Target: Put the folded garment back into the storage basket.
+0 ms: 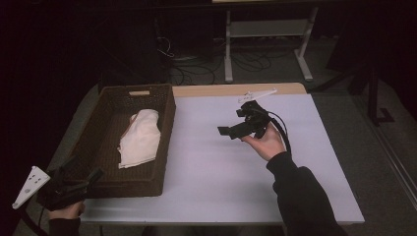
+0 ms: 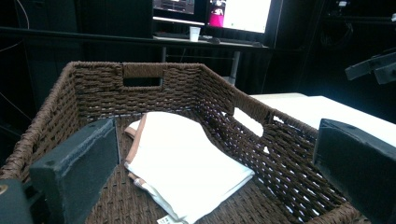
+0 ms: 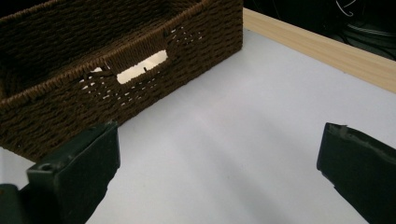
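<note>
Cloth [image 1: 140, 137], folded and white, lies in the wicker basket [image 1: 166, 128] just ahead of your left gripper [image 1: 81, 181], its jaws spread wide; your right gripper [image 1: 231, 132], equally released, hovers over the table [image 1: 216, 167] beside the basket.

A white tabletop [image 1: 206, 162] with a wooden far edge stood over grey floor; cables [image 1: 196, 69] lay beneath a white frame [image 1: 265, 34]; monitors [image 2: 219, 14] glowed behind.
</note>
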### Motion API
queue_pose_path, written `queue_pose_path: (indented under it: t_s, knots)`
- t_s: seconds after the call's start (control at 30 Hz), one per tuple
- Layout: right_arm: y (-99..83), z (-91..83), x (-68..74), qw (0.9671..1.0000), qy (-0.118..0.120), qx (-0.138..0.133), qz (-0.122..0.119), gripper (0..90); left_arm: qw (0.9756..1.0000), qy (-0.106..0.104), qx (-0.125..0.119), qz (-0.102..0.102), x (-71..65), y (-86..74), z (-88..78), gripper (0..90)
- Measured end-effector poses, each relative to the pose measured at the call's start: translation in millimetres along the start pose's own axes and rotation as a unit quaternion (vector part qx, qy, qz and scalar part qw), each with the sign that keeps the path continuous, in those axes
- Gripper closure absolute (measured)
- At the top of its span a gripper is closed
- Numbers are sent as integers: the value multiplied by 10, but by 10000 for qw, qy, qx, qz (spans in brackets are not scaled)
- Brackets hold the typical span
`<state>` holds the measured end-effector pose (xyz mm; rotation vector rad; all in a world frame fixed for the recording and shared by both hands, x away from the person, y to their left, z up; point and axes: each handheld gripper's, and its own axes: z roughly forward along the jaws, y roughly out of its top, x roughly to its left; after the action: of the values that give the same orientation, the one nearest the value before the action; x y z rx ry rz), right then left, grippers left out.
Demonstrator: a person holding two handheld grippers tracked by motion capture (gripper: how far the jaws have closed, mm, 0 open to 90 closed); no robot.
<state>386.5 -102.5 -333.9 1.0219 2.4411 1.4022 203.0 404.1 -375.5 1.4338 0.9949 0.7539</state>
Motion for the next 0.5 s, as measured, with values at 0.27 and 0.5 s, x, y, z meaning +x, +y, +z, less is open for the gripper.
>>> queue_pose_path:
  t_s: [0.27, 0.5]
  knots:
    - [-107, -67, -31, 10000, -55, -57, 28, 0, 10000, 8, -1, -2, -1, 0, -1, 0]
    - [-170, -107, -53, 9999, -86, -72, 42, 0, 10000, 8, -7, -8, 2, -1, -4, 0]
